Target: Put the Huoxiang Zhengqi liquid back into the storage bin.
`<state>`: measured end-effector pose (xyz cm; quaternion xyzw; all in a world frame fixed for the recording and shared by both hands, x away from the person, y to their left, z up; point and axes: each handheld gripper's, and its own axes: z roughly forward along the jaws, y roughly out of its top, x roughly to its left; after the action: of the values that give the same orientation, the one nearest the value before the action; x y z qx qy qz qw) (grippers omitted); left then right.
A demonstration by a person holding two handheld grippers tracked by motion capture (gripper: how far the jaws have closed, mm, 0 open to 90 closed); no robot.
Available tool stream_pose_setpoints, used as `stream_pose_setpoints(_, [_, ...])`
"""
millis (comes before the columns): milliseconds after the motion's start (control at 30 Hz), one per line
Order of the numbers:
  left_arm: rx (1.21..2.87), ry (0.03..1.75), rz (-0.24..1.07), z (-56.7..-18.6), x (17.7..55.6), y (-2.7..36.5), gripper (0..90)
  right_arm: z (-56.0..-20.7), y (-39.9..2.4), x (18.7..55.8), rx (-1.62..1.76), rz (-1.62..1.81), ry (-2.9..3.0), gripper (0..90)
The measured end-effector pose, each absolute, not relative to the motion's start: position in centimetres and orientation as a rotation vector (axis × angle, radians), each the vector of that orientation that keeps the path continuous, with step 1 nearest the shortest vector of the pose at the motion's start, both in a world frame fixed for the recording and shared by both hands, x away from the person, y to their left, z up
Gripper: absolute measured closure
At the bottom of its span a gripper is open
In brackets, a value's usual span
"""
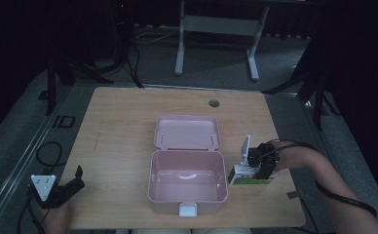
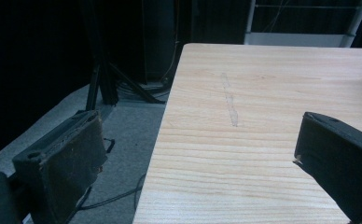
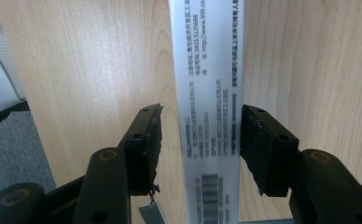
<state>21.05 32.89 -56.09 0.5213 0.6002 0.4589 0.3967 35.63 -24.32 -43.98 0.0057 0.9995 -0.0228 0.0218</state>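
A dim room with grey floor (image 1: 294, 53) and a white desk frame (image 1: 216, 29).

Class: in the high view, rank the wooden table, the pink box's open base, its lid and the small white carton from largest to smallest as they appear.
1. Wooden table
2. Pink box's base
3. Lid, somewhat smaller, though it lies farther from the camera, so unsure
4. White carton

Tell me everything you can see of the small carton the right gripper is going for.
The carton is a small, flat, cardboard-looking box, white with a green band along its near side, lying on the wooden table just right of the open pink case. Its white face carries fine printed text and a barcode. The right gripper straddles it from above; one jaw sits right at its edge, the other stands slightly clear, so no firm grip shows yet.
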Motion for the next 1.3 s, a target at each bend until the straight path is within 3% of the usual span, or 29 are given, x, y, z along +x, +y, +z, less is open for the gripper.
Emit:
stream_pose_setpoints(733, [1.322, 1.524, 1.164, -56.1, 21.1, 32.9, 2.1, -46.1, -24.1, 36.0, 0.017, -0.154, 3.117, 61.4])
stream_pose_setpoints(1300, [1.325, 1.525, 1.166, -56.1, 21.1, 32.8, 2.1, -42.4, -23.8, 34.4, 0.053, -0.177, 3.149, 61.5])
